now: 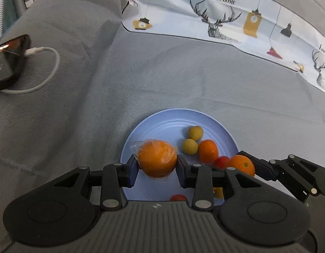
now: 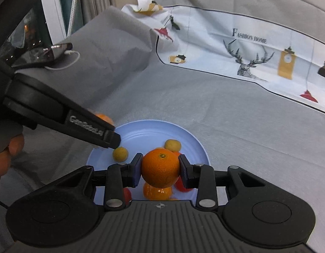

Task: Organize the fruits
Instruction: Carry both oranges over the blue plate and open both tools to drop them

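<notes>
We had the left claw [image 1: 157, 166] clamped on a plastic-wrapped orange [image 1: 157, 158] and the right claw [image 2: 160, 168] on a bare orange [image 2: 160, 168], both over the crowded blue plate [image 1: 162, 118]. We judged the slick wrap might slip, and a dropped orange could scatter the small yellow fruits [image 1: 190, 146] beyond.

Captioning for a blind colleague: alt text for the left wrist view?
The left gripper holds a plastic-wrapped orange above a pale blue plate of small fruits on grey cloth. At right, the right gripper holds a second orange.
</notes>
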`<action>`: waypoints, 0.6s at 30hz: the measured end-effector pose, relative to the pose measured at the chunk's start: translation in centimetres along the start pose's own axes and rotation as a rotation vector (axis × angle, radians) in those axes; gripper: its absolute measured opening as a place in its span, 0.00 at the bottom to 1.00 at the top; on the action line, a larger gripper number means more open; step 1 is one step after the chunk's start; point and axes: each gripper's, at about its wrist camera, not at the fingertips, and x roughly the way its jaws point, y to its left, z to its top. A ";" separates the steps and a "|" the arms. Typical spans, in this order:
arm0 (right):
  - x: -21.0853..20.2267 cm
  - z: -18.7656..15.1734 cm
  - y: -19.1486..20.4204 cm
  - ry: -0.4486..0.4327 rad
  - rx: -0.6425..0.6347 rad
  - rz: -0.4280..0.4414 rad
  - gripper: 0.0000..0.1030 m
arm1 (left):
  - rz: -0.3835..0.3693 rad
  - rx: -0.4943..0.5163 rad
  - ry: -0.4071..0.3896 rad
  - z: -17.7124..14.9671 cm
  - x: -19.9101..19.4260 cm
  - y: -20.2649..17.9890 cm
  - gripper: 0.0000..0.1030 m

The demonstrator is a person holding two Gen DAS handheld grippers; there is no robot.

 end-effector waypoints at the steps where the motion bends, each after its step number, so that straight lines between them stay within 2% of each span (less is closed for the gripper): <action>1: 0.5 0.0 0.0 0.003 0.000 0.003 0.37 | 0.006 0.003 0.003 0.2 0.4 0.0 0.40; 3: 1.3 0.1 -0.2 0.010 -0.001 0.010 0.37 | 0.018 0.010 -0.001 0.5 0.7 -0.1 0.42; 4: 1.6 0.2 -0.2 0.012 -0.003 0.015 0.37 | 0.028 0.016 -0.011 0.6 0.7 -0.1 0.46; 5: 1.9 0.3 -0.3 0.018 -0.010 0.027 0.38 | 0.036 0.021 -0.019 0.7 0.5 -0.2 0.63; 6: 2.0 0.3 -0.4 0.022 -0.012 0.036 0.39 | 0.044 0.021 -0.036 0.8 0.2 -0.2 0.86; 8: 1.7 0.4 -0.8 0.013 0.003 0.026 0.63 | 0.058 0.021 -0.088 0.6 -1.2 -0.3 1.00; 11: 0.2 0.1 -1.3 0.005 0.023 -0.011 0.78 | 0.087 0.065 -0.118 0.0 -3.1 -1.1 1.00; 14: -2.0 -0.6 -1.8 0.027 0.064 -0.021 0.85 | 0.099 0.074 -0.106 -1.1 -5.0 -1.6 1.00; 18: -5.5 -2.0 -2.1 0.040 0.135 -0.039 0.89 | 0.094 0.066 -0.109 -3.2 -8.3 -2.1 1.00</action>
